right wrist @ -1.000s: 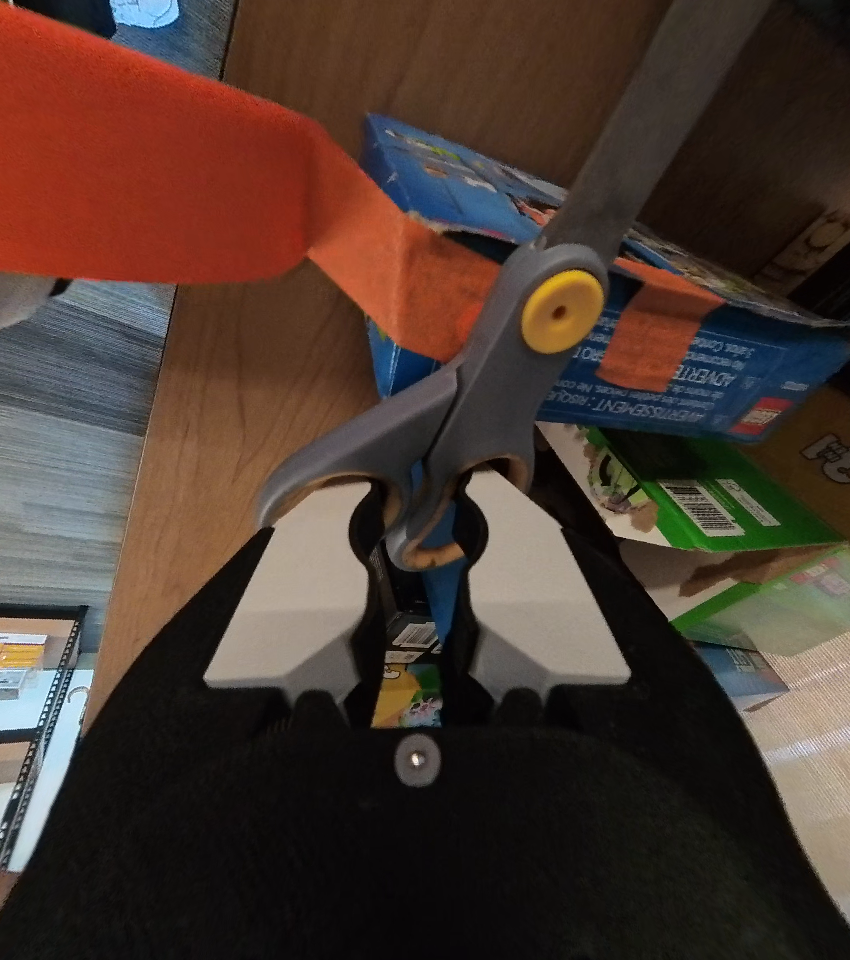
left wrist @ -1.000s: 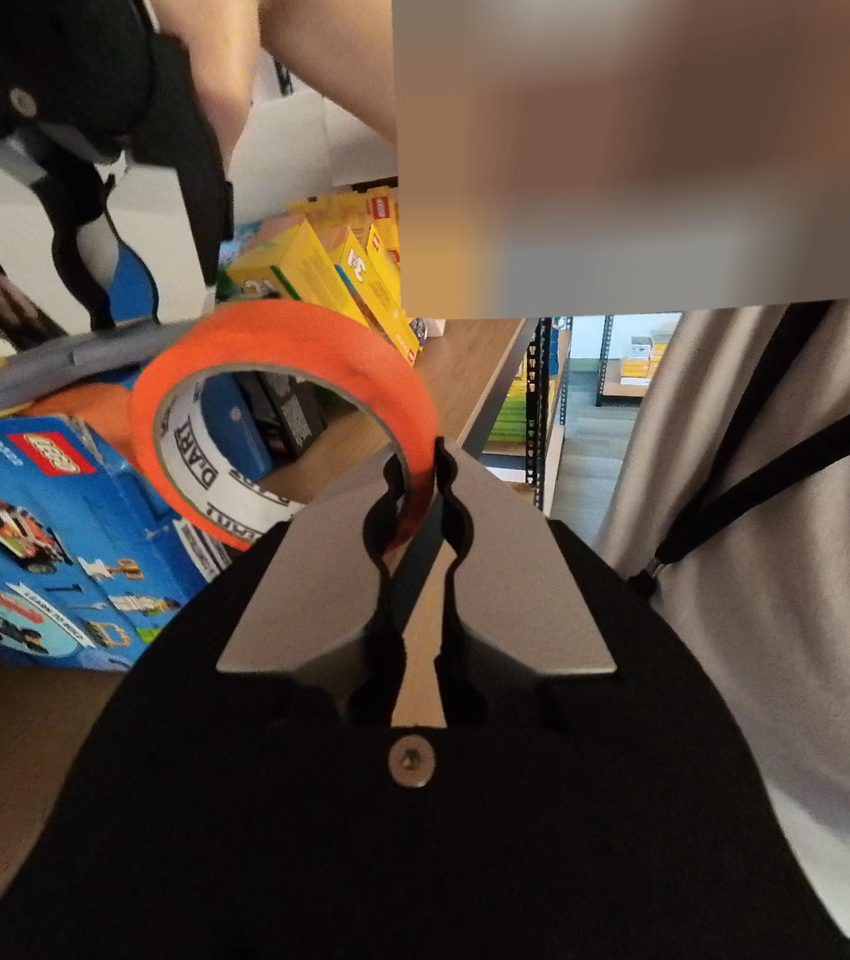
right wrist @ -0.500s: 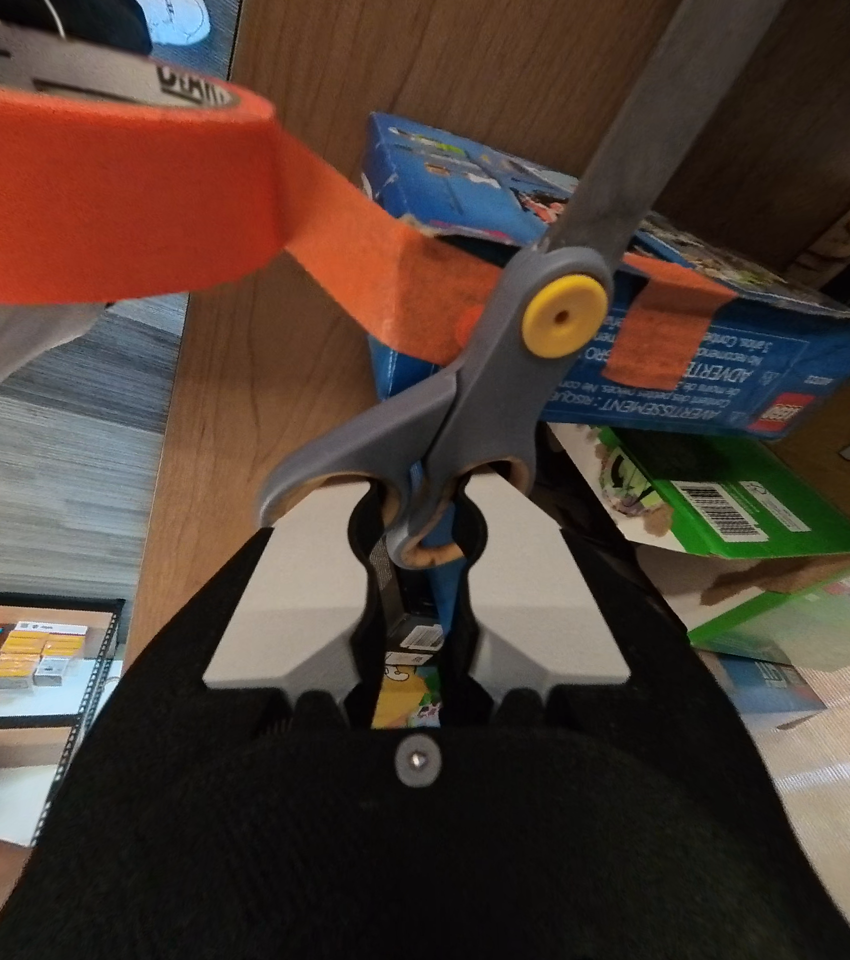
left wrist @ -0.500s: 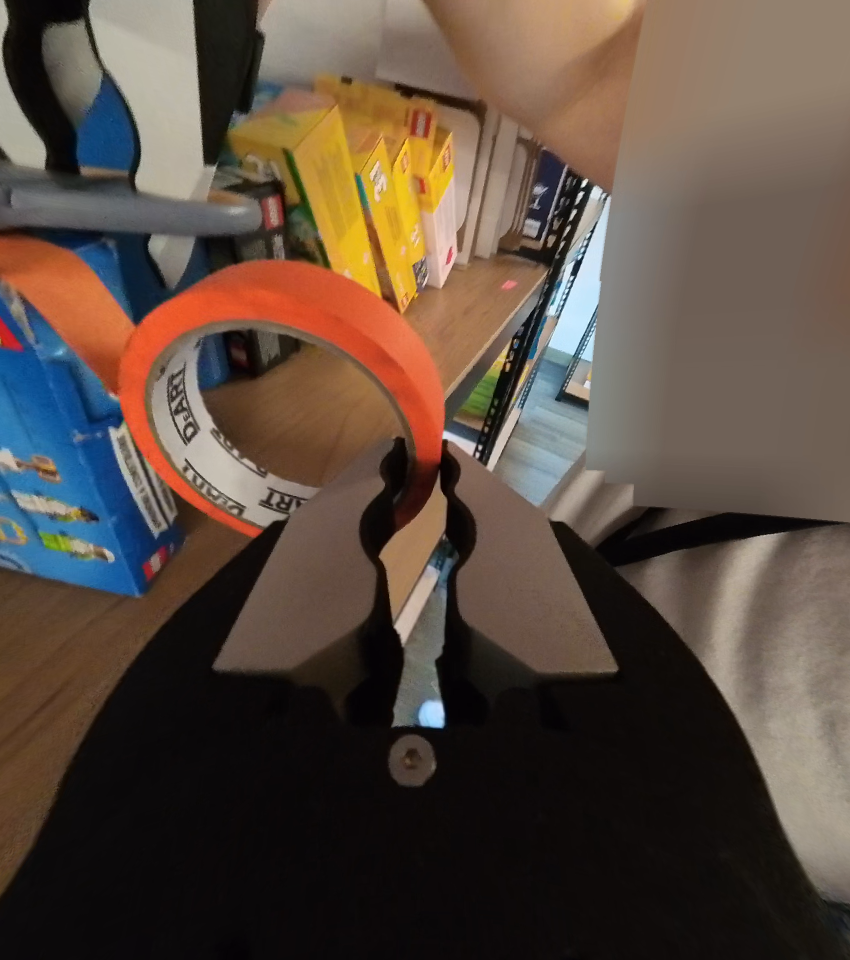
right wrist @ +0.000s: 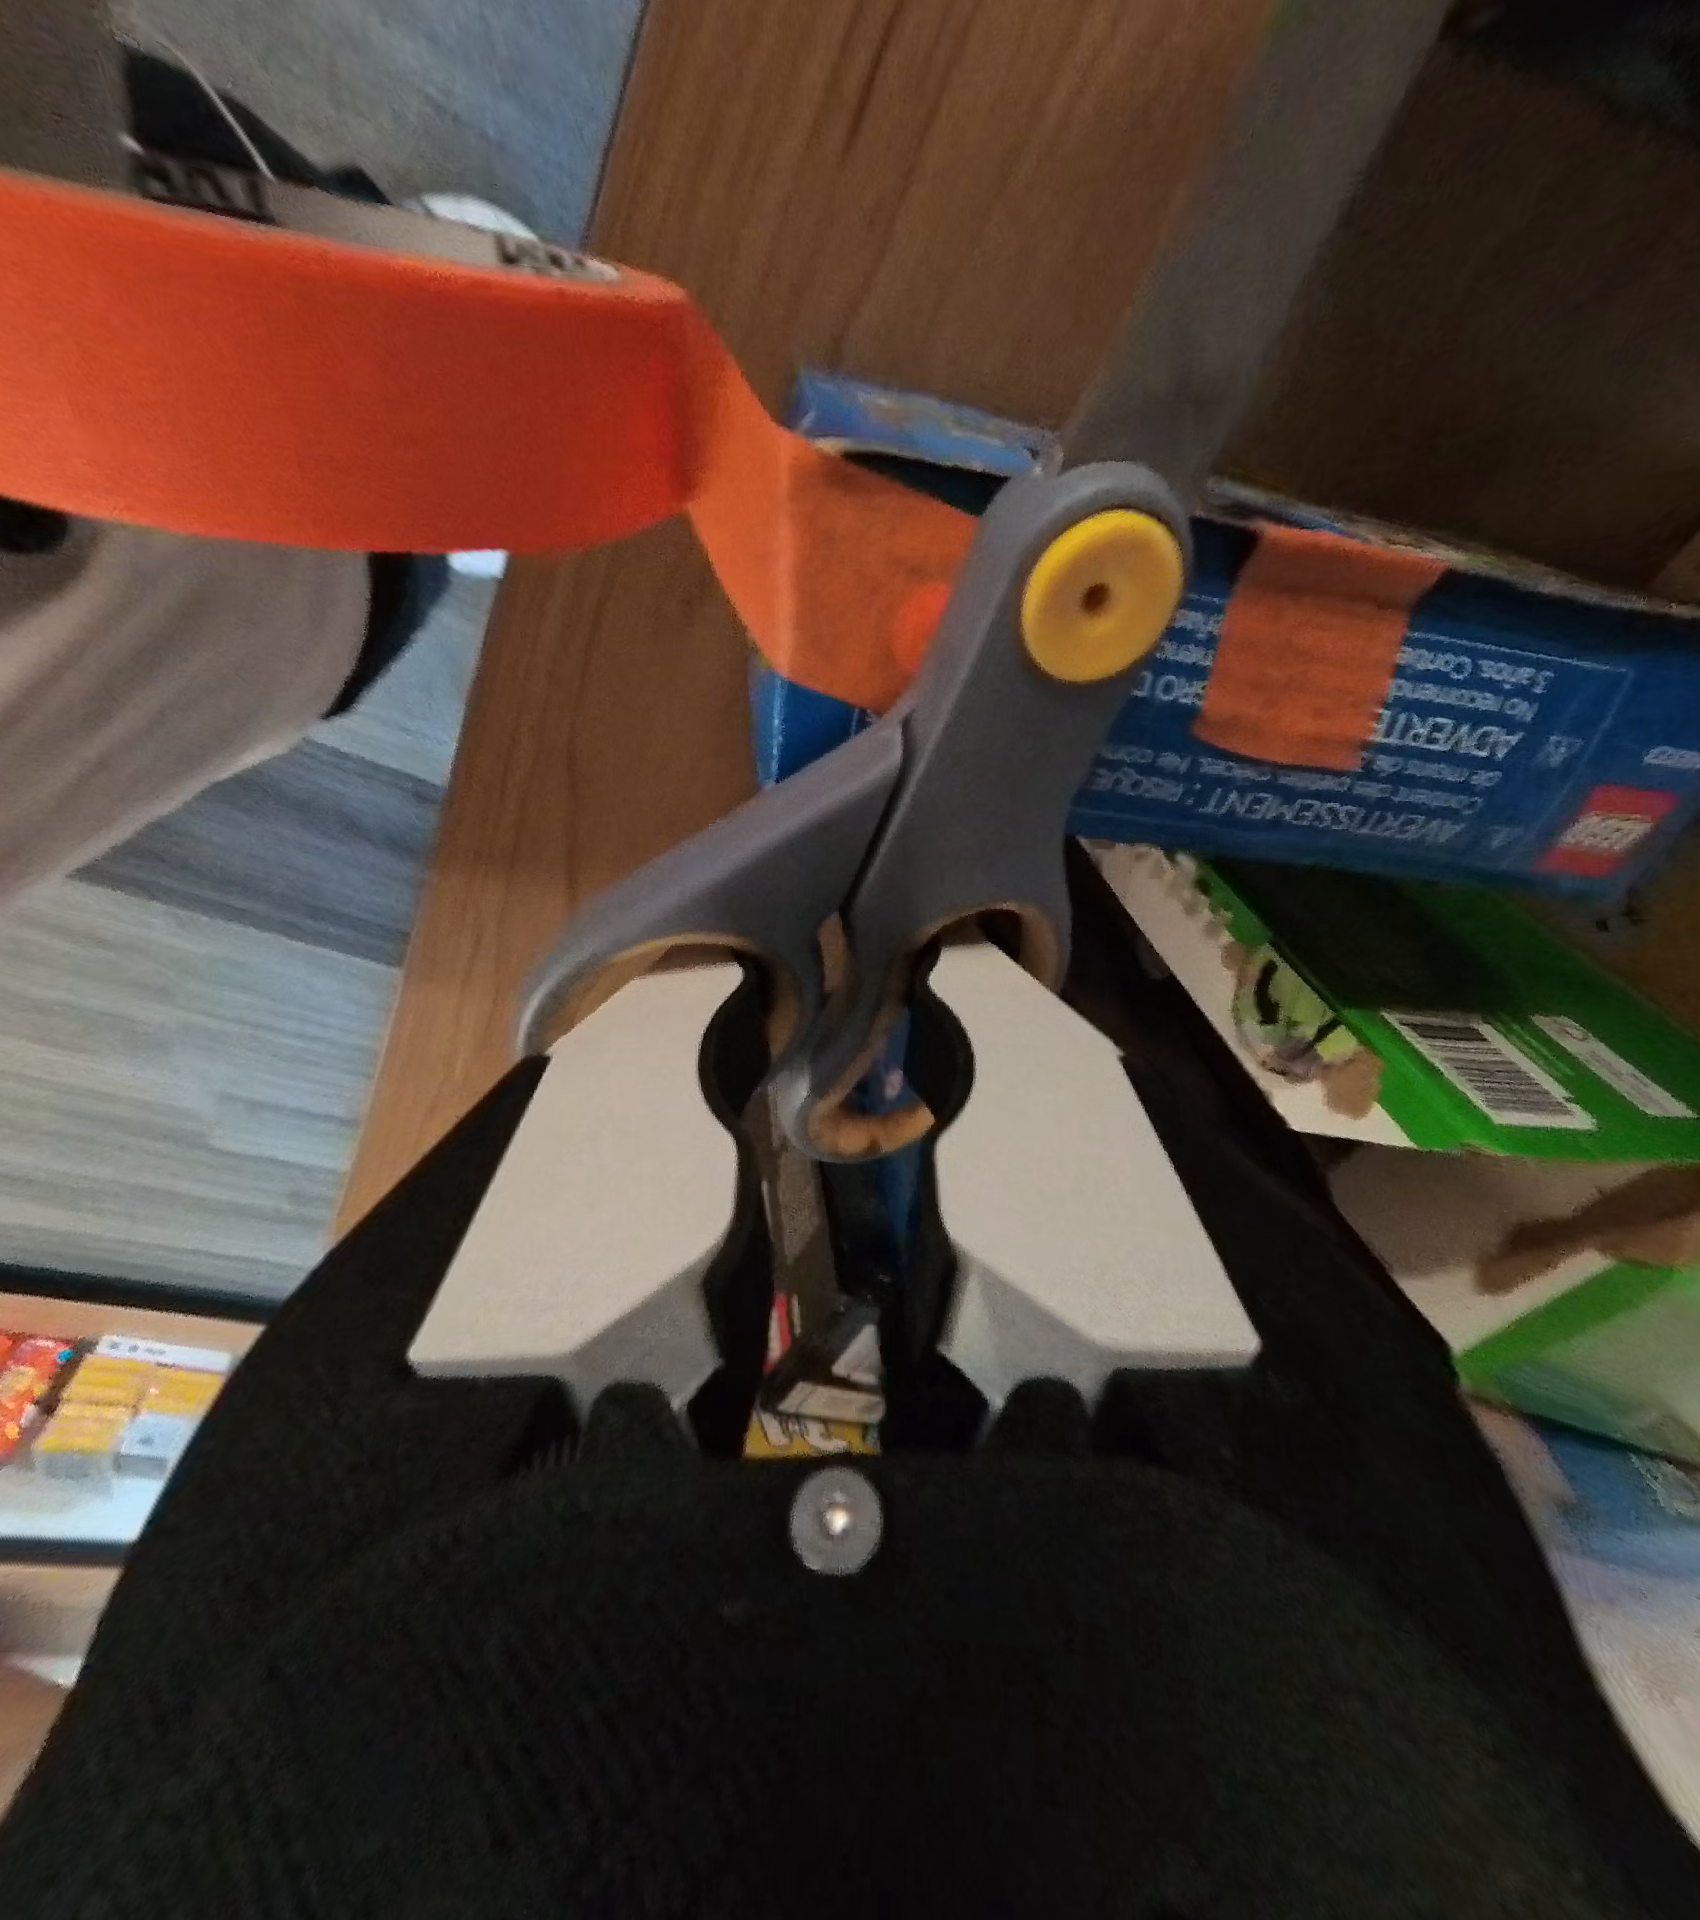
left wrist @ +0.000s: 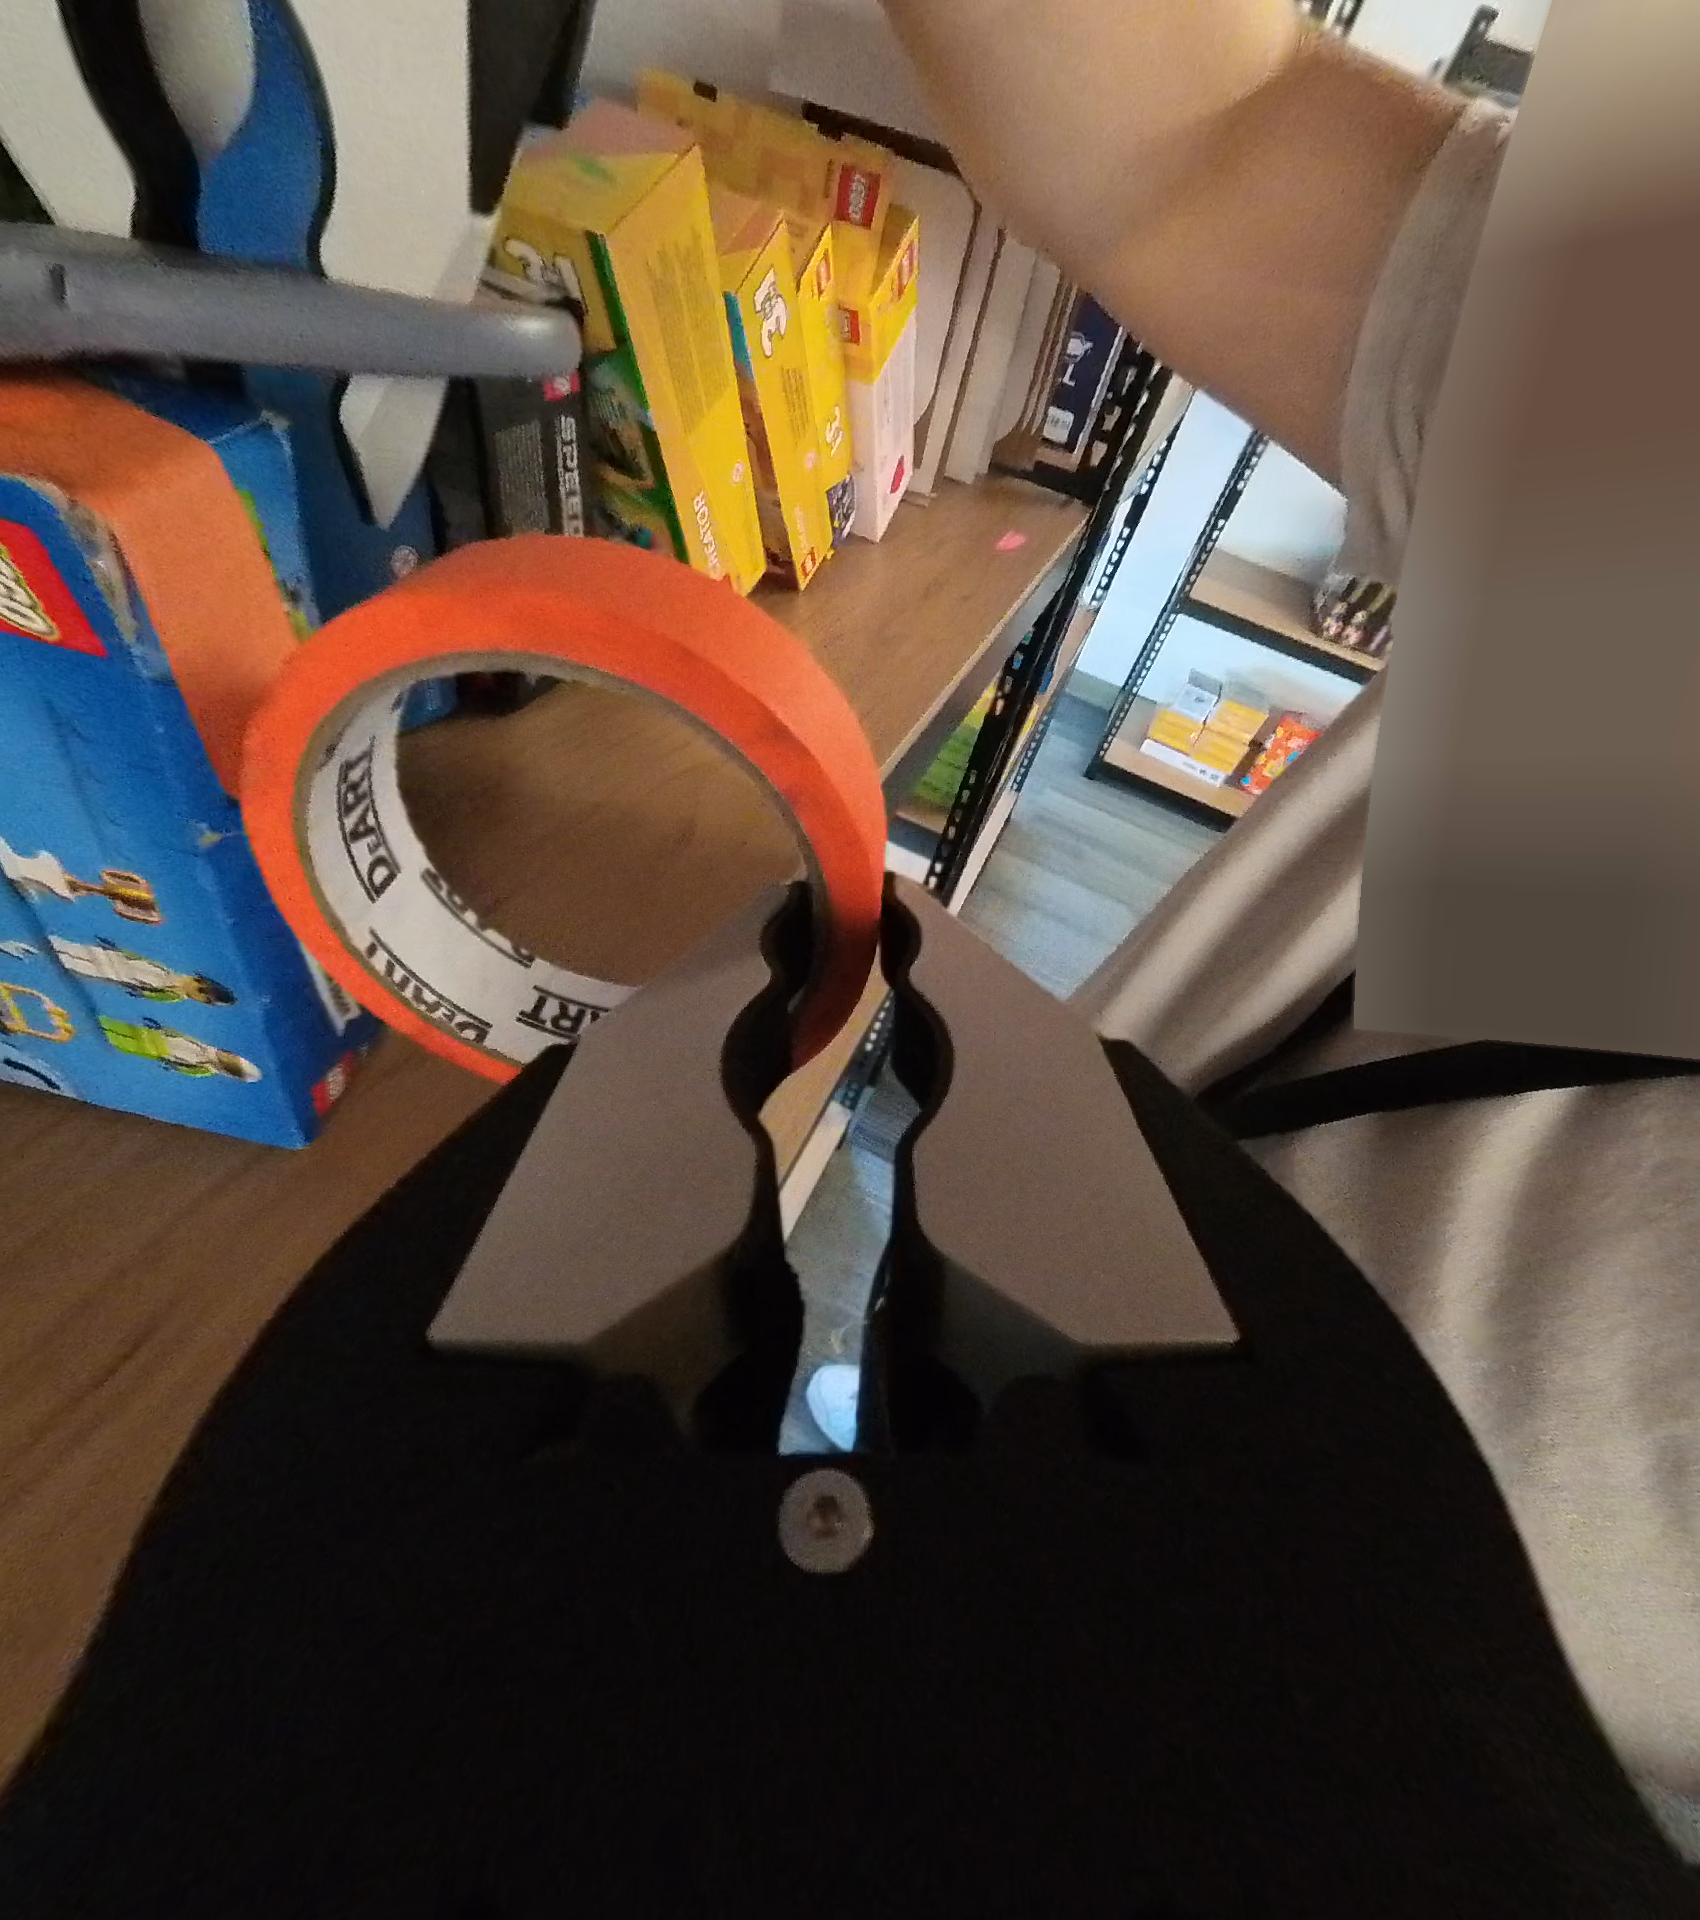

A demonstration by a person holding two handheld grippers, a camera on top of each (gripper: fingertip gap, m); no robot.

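Observation:
My left gripper is shut on the rim of an orange tape roll and holds it upright above the wooden shelf. A strip of tape runs from the roll to the top edge of a blue toy box, where it is stuck. My right gripper is shut on the handles of grey scissors with a yellow pivot. The scissor blades lie closed across the top of the box, right by the strip. A second orange patch sits on the box.
Yellow boxes stand in a row at the back of the wooden shelf. Green boxes lie under the blue box. A person in a grey shirt stands close on the right. Black metal racks and grey floor lie beyond.
The left gripper has swung the roll round to the right of the blue box and drawn the strip out. The scissors have stayed closed at the strip over the box.

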